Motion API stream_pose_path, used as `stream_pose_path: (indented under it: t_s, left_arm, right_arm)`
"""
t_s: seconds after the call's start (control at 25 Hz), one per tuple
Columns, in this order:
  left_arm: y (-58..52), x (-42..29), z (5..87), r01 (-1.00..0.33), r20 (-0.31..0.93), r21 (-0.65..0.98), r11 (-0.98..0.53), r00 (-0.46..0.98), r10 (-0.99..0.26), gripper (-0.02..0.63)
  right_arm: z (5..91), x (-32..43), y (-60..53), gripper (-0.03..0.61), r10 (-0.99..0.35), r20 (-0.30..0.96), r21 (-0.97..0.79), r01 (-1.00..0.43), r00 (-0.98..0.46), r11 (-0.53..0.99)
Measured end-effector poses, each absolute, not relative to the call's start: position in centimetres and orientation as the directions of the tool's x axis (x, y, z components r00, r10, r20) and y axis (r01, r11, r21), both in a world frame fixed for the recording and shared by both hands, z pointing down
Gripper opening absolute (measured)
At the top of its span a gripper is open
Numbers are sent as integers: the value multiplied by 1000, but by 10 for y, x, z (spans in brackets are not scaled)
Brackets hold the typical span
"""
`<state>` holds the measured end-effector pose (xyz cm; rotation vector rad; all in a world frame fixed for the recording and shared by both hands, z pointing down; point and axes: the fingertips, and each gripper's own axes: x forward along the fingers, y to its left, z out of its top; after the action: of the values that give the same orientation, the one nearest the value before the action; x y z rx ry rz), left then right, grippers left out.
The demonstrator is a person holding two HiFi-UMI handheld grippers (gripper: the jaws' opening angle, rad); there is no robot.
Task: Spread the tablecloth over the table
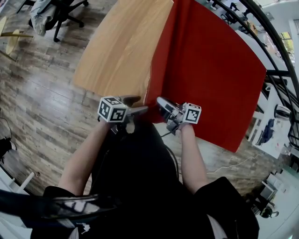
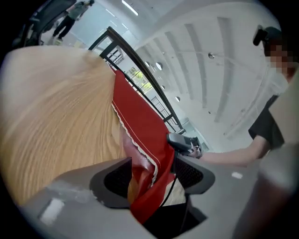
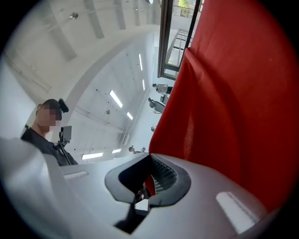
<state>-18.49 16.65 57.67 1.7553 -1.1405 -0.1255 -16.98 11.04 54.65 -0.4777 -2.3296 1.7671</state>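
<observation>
A red tablecloth (image 1: 205, 65) covers the right part of the light wooden table (image 1: 121, 46) and hangs over its near edge. Its lace-trimmed edge (image 2: 140, 121) runs down between the jaws of my left gripper (image 2: 152, 175), which stand wide apart; the cloth sits loosely there, not pinched. In the head view the left gripper (image 1: 136, 105) is at the cloth's near left corner. My right gripper (image 1: 163, 103) is just to its right, shut on a fold of the red cloth (image 3: 233, 93), with a sliver of red showing between the closed jaws (image 3: 148, 179).
The left half of the table (image 2: 56, 107) is bare wood. A black office chair (image 1: 56, 14) stands on the plank floor (image 1: 42, 112) at the far left. A black railing (image 1: 275, 46) curves along the right side. A white cable (image 1: 229, 163) lies on the floor.
</observation>
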Motion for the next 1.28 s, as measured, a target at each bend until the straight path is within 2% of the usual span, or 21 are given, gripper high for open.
stream_pose_path:
  t_s: [0.16,0.24,0.36,0.48,0.56,0.76,0.8,0.84,0.88,1.0,1.04,1.12,1.28]
  left_arm:
    - [158,-174,585,-565,371,824,-29,579,-726,319]
    - [154,-173,586,-529,345,848,-20,582,-736,295]
    - [152,-182,584,-538,343,843,-6,544,-766,184]
    - [156,-189,583,-580,369,814,3,513,-775,118]
    - [158,-196,581,-628,399,778,16,474,-785,39]
    - [158,-208,578,-729,482,684,29,422,-768,14]
    - [160,-213,579,-749,508,662,38,410,-757,14]
    - [163,-218,580,-765,532,642,49,398,-747,14]
    - [166,-223,581,-778,552,626,61,387,-739,14]
    - [173,-239,583,-799,596,593,98,354,-721,15]
    - [175,-245,584,-805,608,583,109,343,-716,15]
    - [177,-254,586,-812,624,570,124,330,-708,15]
    - [183,-269,585,-834,655,531,149,293,-696,17]
  right_arm:
    - [547,-169,108,14,386,-33,-956,142,-922,258]
    - [551,-168,107,12,403,-6,-950,132,-915,284]
    - [557,-169,104,12,430,74,-919,106,-900,379]
    - [562,-172,106,14,445,139,-889,87,-885,450]
    - [564,-175,109,14,451,176,-866,80,-875,494]
    - [552,-189,118,14,465,183,-836,111,-866,537]
    - [554,-191,119,29,462,210,-821,101,-862,562]
    - [559,-191,119,89,458,250,-799,85,-853,595]
    - [566,-189,119,116,453,294,-775,68,-841,628]
    - [588,-183,119,106,458,411,-712,36,-789,701]
    - [596,-181,118,87,450,459,-681,22,-766,732]
    - [607,-180,117,9,426,540,-611,10,-726,792]
    - [610,-181,116,9,392,587,-536,22,-708,844]
